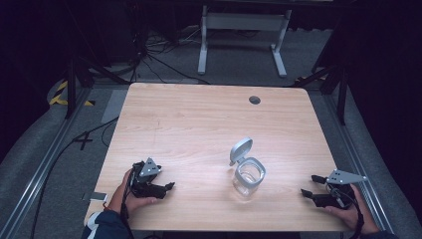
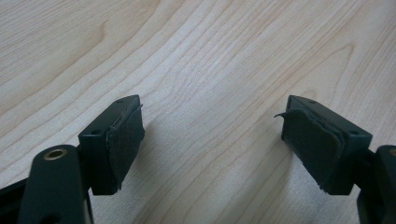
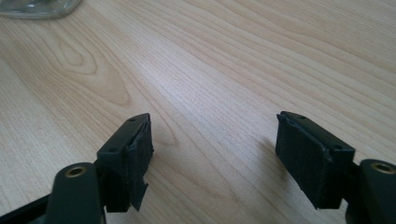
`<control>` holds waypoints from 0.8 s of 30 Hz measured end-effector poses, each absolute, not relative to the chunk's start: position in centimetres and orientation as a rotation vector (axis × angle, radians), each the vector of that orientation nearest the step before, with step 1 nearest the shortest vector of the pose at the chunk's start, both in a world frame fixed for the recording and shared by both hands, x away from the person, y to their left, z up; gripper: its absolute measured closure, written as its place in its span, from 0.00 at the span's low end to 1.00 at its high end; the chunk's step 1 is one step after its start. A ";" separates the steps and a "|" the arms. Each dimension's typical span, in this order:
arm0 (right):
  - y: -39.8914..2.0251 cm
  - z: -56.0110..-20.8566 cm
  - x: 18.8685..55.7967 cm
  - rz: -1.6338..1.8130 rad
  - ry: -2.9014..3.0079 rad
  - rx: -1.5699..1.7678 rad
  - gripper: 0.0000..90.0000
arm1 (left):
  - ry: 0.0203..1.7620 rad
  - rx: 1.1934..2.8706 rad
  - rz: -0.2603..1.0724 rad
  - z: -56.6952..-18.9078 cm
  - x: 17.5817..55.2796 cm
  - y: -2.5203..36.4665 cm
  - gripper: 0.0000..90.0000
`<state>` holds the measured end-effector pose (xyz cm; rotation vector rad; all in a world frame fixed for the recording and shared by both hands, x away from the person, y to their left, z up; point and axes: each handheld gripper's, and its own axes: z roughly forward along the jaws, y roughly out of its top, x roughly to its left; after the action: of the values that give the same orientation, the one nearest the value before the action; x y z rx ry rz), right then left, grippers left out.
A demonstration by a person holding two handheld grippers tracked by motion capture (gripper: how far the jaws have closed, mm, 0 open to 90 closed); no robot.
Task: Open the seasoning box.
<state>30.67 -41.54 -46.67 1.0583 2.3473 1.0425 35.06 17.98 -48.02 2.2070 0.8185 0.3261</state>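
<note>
A clear glass jar (image 1: 249, 177) is seen on the wooden table (image 1: 199, 119), a little right of the middle and toward the near edge. Its body is square with rounded corners, and the walls are transparent, so the wood grain is visible through them. A grey lid (image 1: 241, 150) is attached at the back left of the rim and stands open, tilted upward. In the right gripper view, a small part of the glass base (image 3: 39, 7) is shown at the upper left corner, well apart from the jaws.

The left gripper (image 1: 169, 187) is held low over the table to the left of the jar, with its jaws pointed toward it. In the left gripper view, the jaws are seen spread wide, with only bare wood between them. The pads (image 2: 125, 140) are dark, rough and a little worn at the edges.

The right gripper (image 1: 309, 185) is held near the right edge of the table, also pointed toward the jar and apart from it. Its jaws are seen wide apart with nothing between them, and one pad (image 3: 140, 151) is frayed at its lower corner.

The tabletop is of light wood with a wavy grain, rounded corners and a small round grey cap (image 1: 255, 100) near the far edge
</note>
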 end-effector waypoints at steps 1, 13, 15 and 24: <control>-41.5 -46.7 30.7 1.035 2.349 1.045 0.29 | 0.816 2.209 0.328 -48.0 35.1 18.0 0.24; -41.3 -46.7 30.7 1.032 2.350 1.050 0.28 | 0.819 2.210 0.327 -48.0 35.1 18.0 0.23; -41.3 -46.7 30.7 1.031 2.349 1.051 0.27 | 0.821 2.210 0.328 -48.0 35.1 18.0 0.23; -41.2 -46.7 30.8 1.026 2.351 1.054 0.26 | 0.817 2.211 0.331 -48.0 35.1 18.0 0.23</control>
<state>30.84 -41.16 -46.72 1.0542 2.3506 1.0263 35.14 17.98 -48.00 2.2111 0.8170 0.3314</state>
